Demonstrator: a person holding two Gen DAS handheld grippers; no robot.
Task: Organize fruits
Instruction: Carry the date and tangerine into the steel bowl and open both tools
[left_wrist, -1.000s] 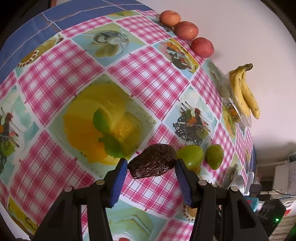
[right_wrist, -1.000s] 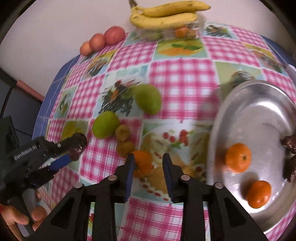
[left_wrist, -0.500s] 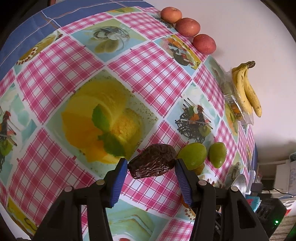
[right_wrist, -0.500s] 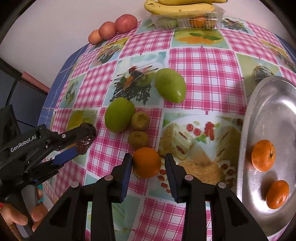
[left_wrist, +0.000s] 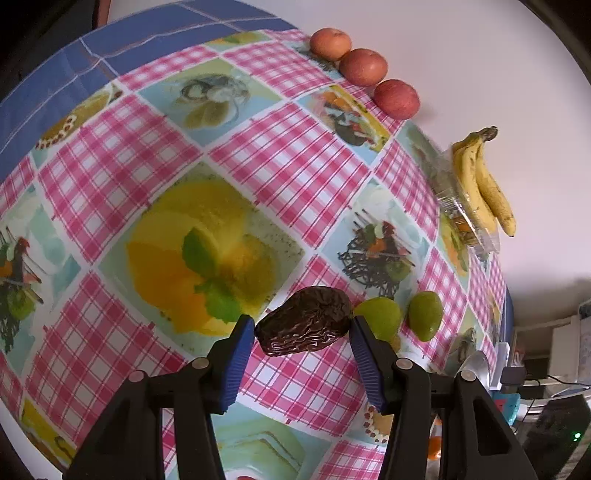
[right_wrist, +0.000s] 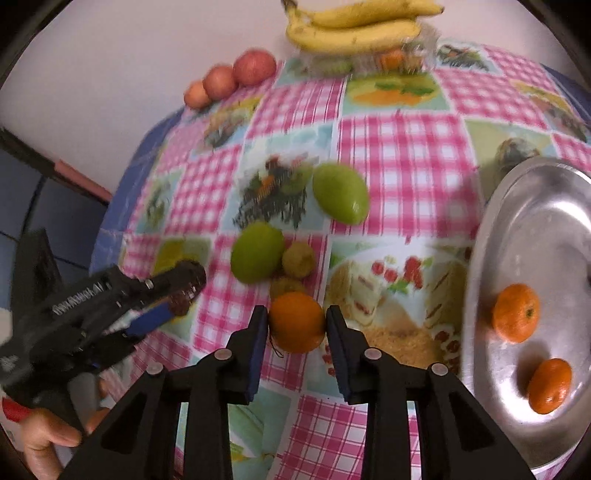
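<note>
Gripping an orange between its blue pads, your right tool has just been closing further, and both pads now press the fruit's sides above the checked tabletop. Your left tool is clamped on a wrinkled dark date, held end to end between its pads; from the right wrist view you see that same left tool near the tabletop's left edge, your hand below it. Just beyond the orange sit two small yellowish fruits touching a green fruit, with a second green fruit farther toward the far edge. At the right edge a steel tray carries two more oranges, well apart from your held one. Along the far edge by the wall lie bananas on a clear plastic box, and three reddish apples line the far left corner.
</note>
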